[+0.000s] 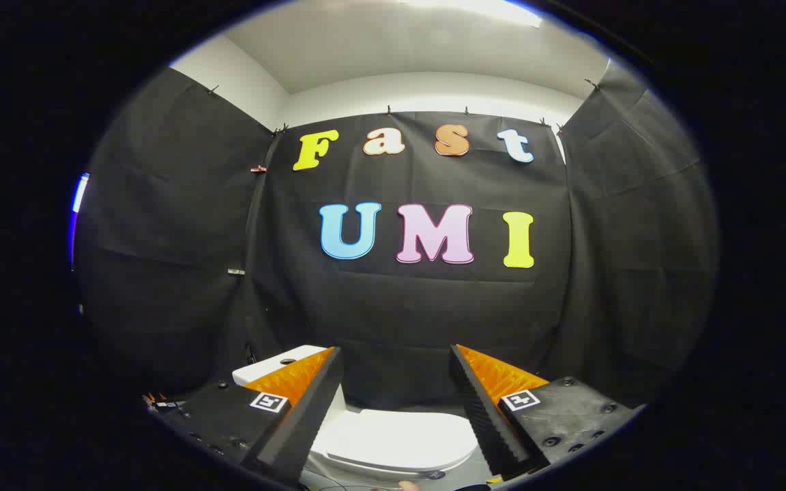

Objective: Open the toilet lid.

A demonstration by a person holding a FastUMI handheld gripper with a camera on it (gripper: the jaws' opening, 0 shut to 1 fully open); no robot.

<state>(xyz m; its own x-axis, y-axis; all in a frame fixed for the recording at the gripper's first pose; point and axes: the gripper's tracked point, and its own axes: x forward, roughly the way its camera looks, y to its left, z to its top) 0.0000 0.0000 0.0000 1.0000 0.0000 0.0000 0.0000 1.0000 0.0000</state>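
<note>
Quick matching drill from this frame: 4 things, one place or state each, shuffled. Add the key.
Things:
1. lid
2. cistern
3. hand-held gripper
4. booth wall

Places or states:
A. open, fingers spread, touching nothing
B. down, closed over the bowl, seen low between the fingers
C. black cloth, beyond the toilet
D. white, partly behind the left finger

Pairs: 1-B, 2-D, 3-A, 4-C

Black cloth wall (406,314) hung on clips, white ceiling (420,48), bright light strip (495,10) overhead
</note>
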